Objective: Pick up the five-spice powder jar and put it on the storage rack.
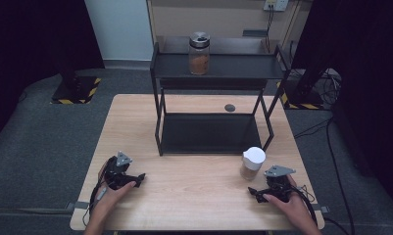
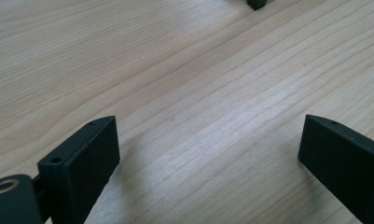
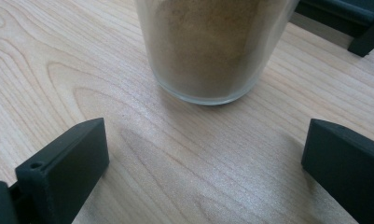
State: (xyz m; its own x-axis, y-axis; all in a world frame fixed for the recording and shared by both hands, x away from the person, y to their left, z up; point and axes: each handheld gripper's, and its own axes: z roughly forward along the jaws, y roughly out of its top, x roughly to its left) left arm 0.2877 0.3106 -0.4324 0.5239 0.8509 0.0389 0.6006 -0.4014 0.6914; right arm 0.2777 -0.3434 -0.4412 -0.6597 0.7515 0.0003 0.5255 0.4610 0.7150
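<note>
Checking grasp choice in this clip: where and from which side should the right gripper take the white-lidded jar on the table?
Grip the glass body of the white-lidded jar below the lid, coming level from the person's side. It stands upright and round, straight ahead of the right gripper, whose jaws are open and apart from it. The shelf rack stands behind.

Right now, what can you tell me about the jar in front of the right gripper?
The jar is a small clear glass one with a white lid, nearly full of tan-brown powder. It stands upright on the wooden table, by the front right leg of the black shelf. In the right gripper view its rounded base sits flat on the wood. The right gripper lies close before it, jaws wide apart and short of the glass. Nothing touches the jar but the table.
</note>
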